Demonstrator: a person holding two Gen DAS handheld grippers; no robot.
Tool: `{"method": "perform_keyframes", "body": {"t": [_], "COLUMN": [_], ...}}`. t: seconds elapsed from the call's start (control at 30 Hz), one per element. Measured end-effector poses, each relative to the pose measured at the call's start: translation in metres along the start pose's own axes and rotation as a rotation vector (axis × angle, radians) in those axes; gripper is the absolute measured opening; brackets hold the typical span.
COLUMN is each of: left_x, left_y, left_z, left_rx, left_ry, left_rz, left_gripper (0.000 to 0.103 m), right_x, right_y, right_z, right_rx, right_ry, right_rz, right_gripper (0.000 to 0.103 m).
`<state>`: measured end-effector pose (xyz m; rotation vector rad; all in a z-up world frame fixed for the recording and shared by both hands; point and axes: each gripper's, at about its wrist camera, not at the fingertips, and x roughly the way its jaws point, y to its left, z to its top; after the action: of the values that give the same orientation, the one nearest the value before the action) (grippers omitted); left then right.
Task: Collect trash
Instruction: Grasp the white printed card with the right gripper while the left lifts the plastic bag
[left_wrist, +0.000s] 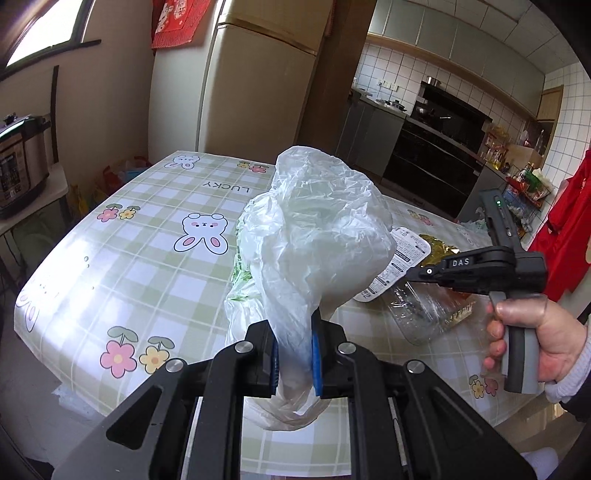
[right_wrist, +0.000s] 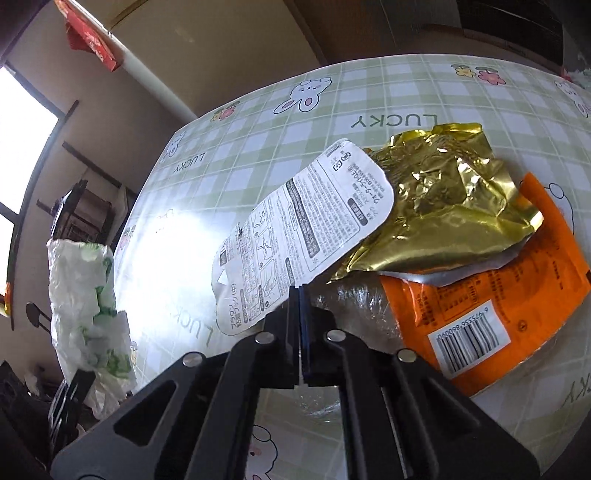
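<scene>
Right wrist view: right gripper (right_wrist: 300, 295) pinching shut on near edge of white printed card (right_wrist: 306, 225), long axis running away up-right toward far table (right_wrist: 388, 88) edge, overlapping gold foil wrapper (right_wrist: 443, 206) and orange packet (right_wrist: 487, 295). Left wrist view: left gripper (left_wrist: 293, 354) clamping neck of white plastic bag (left_wrist: 314, 229), bag standing up over table's middle, just left of the litter pile. Likely next: carrying card leftward toward bag; mouth not visibly open, so judged awkward.

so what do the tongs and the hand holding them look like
Both tongs are black linkage frames with silver rivets and blue pads. The right one carries white "DAS" lettering, a green light and a grey trigger grip. The hand wears a white knit cuff under a dark sleeve.
</scene>
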<state>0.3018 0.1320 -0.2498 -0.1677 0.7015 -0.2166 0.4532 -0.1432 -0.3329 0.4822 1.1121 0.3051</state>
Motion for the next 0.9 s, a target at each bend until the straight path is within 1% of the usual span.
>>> {"method": "perform_keyframes", "body": {"t": [0.03,0.07,0.13,0.2,0.4,0.43,0.47,0.5,0.57,0.67,0.77,0.9], "left_x": [-0.004,-0.008,-0.015,-0.019,-0.024,-0.023,-0.024,-0.025,-0.028,-0.035,-0.041,-0.057], "left_y": [0.001,0.001,0.005,0.009,0.013,0.014,0.015,0.016,0.016,0.017,0.018,0.017], "left_z": [-0.003,-0.004,-0.009,-0.014,-0.026,-0.027,-0.028,-0.029,-0.032,-0.036,-0.040,-0.043], "left_rx": [-0.010,-0.020,-0.044,-0.060,-0.066,-0.070,-0.075,-0.078,-0.080,-0.086,-0.097,-0.119], "left_ry": [-0.004,-0.007,-0.010,-0.009,-0.003,-0.003,-0.003,-0.003,-0.007,-0.014,-0.018,-0.029], "left_rz": [-0.002,-0.003,-0.007,-0.005,0.016,0.018,0.020,0.021,0.030,0.041,0.051,0.060], "left_gripper": [0.013,0.013,0.013,0.013,0.013,0.013,0.013,0.013,0.013,0.013,0.013,0.013], "right_x": [0.001,0.003,0.006,0.006,0.011,0.013,0.015,0.016,0.015,0.002,-0.013,-0.041], "right_y": [-0.003,-0.006,-0.009,-0.010,-0.017,-0.016,-0.016,-0.017,-0.019,-0.009,0.010,0.033], "right_z": [0.000,0.001,0.003,0.008,0.019,0.020,0.023,0.024,0.024,0.020,0.016,0.005], "right_rx": [0.029,0.059,0.109,0.138,0.226,0.230,0.232,0.240,0.262,0.208,0.151,0.030], "right_ry": [-0.002,-0.002,-0.011,-0.023,-0.067,-0.072,-0.075,-0.076,-0.092,-0.123,-0.135,-0.163], "right_rz": [0.006,0.016,0.041,0.041,0.051,0.047,0.039,0.040,0.068,0.104,0.147,0.148], "right_gripper": [0.016,0.026,0.028,0.028,0.028,0.027,0.018,0.015,0.012,0.008,0.005,0.005]}}
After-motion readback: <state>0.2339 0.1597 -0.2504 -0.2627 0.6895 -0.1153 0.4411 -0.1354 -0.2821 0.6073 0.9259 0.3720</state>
